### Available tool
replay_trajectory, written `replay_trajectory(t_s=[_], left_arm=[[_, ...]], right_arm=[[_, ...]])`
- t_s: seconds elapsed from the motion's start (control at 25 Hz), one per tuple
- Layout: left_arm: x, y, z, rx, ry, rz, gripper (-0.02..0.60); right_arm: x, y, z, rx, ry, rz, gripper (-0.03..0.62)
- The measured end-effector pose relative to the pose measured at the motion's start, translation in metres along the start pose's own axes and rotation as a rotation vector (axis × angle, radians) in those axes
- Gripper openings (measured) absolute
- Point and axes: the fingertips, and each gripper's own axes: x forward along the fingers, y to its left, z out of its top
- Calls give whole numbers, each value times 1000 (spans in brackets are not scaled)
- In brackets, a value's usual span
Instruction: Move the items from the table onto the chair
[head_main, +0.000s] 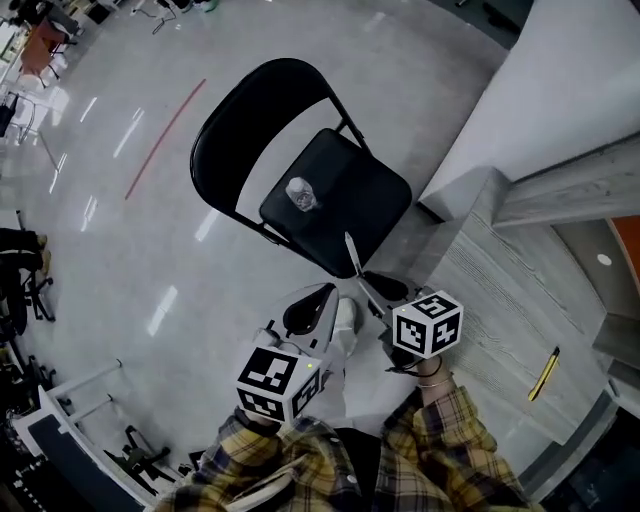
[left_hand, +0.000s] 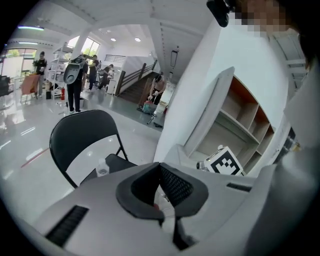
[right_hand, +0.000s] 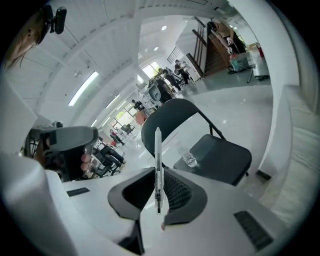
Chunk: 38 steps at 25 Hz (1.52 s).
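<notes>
Done: a small clear bottle (head_main: 302, 193) already stands on the chair (head_main: 365, 185) seat, at 12 o'clock.
Right gripper (right_hand: 159, 192): clamped on a white pen (right_hand: 158, 165).
Left gripper (left_hand: 161, 187): jaws together, apparently empty.
Left to do: a yellow pen (head_main: 544, 373) lies on the table (head_main: 495, 300), at 4 o'clock.

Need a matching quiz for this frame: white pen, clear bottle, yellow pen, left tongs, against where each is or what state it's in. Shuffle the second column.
Things:
1. white pen
2. clear bottle
3. yellow pen
4. left tongs

Places or states:
A. lying on the wooden table
B. nothing between them
C. on the seat of the black chair
D. clamped in the right tongs

Pairs: 1-D, 2-C, 3-A, 4-B.
</notes>
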Motion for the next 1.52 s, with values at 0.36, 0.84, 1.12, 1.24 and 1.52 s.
replay_trajectory(t_s=[0.36,0.84,1.12,1.24,1.52], left_arm=[[22,66,-40,-91,4,32,5],[81,119,-134,-170,100,49,5],[78,144,-154,-202,100,108,5],[73,148,-157,-205,109,112,5],[67,134,-145,-176,100,82,5]], right_arm=[[124,-58,-33,16,91,-194,63],[218,-195,-133,209,183,-475,64],[244,-231,-163,187,254,-552,64],[244,-229,-167,175,263,-569,64],[236,-208,-141,218,197,-522,66]])
